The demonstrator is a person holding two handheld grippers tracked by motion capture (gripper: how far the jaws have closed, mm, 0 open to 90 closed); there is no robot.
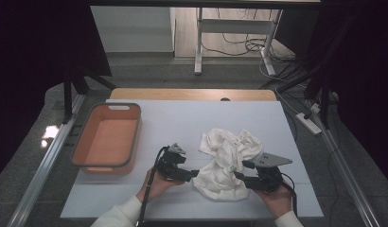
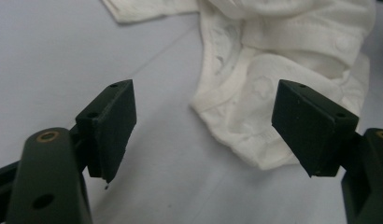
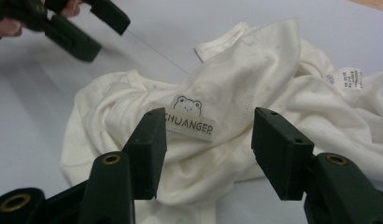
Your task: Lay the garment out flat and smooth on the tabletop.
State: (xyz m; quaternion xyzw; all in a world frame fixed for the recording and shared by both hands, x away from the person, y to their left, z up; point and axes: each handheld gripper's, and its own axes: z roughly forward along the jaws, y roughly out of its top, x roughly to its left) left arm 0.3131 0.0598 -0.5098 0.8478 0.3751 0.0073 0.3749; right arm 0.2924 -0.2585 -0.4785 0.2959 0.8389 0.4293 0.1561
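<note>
A crumpled white garment (image 1: 227, 161) lies on the white tabletop, right of centre. Snap buttons show along its edge (image 2: 283, 70), and a sewn label with a bear's head sits on a fold (image 3: 189, 120). My left gripper (image 1: 196, 174) is open just left of the garment's lower edge, its jaws wide apart over bare table and the cloth's corner (image 2: 203, 126). Open as well, my right gripper (image 1: 240, 169) straddles the labelled fold from the garment's right side (image 3: 208, 154). Neither pair of jaws pinches the cloth.
An orange tub (image 1: 79, 142) with a grey rim stands at the table's left. The left gripper (image 3: 82, 28) and a hand appear at the top left of the right gripper view. Beyond the far edge are a desk frame (image 1: 198, 42) and floor cables.
</note>
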